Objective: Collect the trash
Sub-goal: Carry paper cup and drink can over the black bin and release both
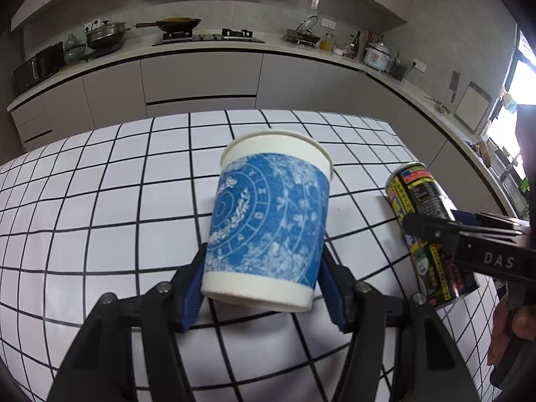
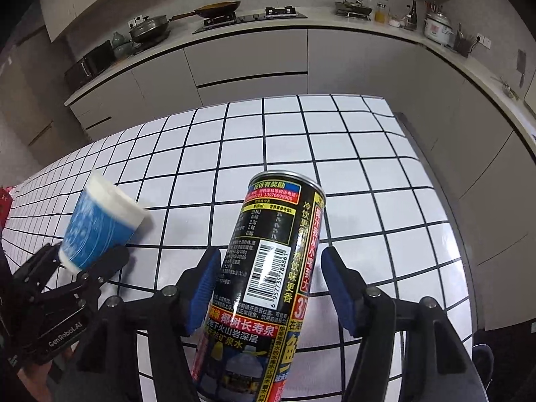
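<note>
Left wrist view. A table (image 1: pixel 100 174) covered in white squares with black grid lines fills the middle and lower frame. Behind it, across the upper frame, runs a pale kitchen counter (image 1: pixel 207 48) with grey cabinet fronts; on it stand a wok (image 1: pixel 179 23) on the hob at top centre, a lidded pot (image 1: pixel 107 31) at upper left and a rice cooker (image 1: pixel 377 54) at upper right. At centre the left gripper (image 1: pixel 261 288) holds a paper cup (image 1: pixel 268 221) low on its wall, a blue pad pressed against each side; the cup is white with a blue patterned band, tilted, rim toward the counter. At right the right gripper (image 1: pixel 432 231), seen from the side, crosses in front of a drink can (image 1: pixel 432 234), black with yellow and red print. A hand (image 1: pixel 509 328) shows at the lower right edge.

Right wrist view. The same gridded table (image 2: pixel 335 167) lies at centre, with the counter (image 2: pixel 301 23) arching across the top. The can (image 2: pixel 268 268) leans at lower centre, top toward the counter, barcode facing the camera. The right gripper (image 2: pixel 268 288) has its left blue pad on the can; the right pad appears to stand clear of it, so whether the can is firmly clamped cannot be told. At lower left the left gripper (image 2: pixel 87 261) carries the cup (image 2: pixel 100 224), blurred.
</note>
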`<state>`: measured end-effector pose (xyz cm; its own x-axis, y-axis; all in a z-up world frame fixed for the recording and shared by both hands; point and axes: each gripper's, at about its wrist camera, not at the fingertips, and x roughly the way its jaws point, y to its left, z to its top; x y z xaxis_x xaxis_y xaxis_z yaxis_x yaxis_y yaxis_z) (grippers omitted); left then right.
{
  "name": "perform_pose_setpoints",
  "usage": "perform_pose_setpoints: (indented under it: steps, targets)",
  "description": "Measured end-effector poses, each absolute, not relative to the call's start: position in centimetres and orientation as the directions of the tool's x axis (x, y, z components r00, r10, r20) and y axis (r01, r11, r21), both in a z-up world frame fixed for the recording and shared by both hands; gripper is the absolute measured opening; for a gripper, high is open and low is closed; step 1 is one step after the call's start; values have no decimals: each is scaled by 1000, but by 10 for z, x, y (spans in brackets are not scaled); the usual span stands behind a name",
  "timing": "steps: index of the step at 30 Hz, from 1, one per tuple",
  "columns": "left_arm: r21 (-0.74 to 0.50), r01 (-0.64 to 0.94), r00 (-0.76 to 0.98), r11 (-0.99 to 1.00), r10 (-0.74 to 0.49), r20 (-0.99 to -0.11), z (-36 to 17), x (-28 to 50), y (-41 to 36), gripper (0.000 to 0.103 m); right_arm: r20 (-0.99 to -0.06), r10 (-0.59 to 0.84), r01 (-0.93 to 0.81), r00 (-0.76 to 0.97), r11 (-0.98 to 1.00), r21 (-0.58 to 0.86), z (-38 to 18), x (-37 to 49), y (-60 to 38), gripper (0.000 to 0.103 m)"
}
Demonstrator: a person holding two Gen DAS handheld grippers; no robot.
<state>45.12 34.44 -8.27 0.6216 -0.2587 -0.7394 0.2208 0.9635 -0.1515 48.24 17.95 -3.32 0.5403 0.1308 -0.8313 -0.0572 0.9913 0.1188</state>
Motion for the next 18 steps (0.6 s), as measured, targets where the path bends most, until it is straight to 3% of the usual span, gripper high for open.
perform_pose_setpoints:
  steps: [6,8,10,13,15,16,18]
  targets:
    - [-174,206,637,963,-267,-723,-72,423,347,62,-839,147,-89,523,989,118,-34,478,180,60]
    - [-154,196,635,968,-245,-733,-71,426,343,83,-846,152,-96,511,988,119,-35,479,181,62]
    - [-112,180,652,977,-204,-730,-71,433,341,90,-850,149,-93,506,989,119,-36,481,182,70]
    - [-128,168,636,978,-206,-743,-76,445,342,90,-853,152,-79,500,988,130,-39,482,180,72]
    - [-160,184,609,970,-241,-755,-82,452,342,76,-855,165,-86,491,986,141,-43,481,179,70]
    - [-181,195,592,964,-263,-762,-86,454,341,62,-856,177,-89,486,984,153,-45,480,178,61]
    - [-174,189,607,966,-254,-753,-85,450,338,61,-853,181,-87,489,983,159,-46,477,176,59]
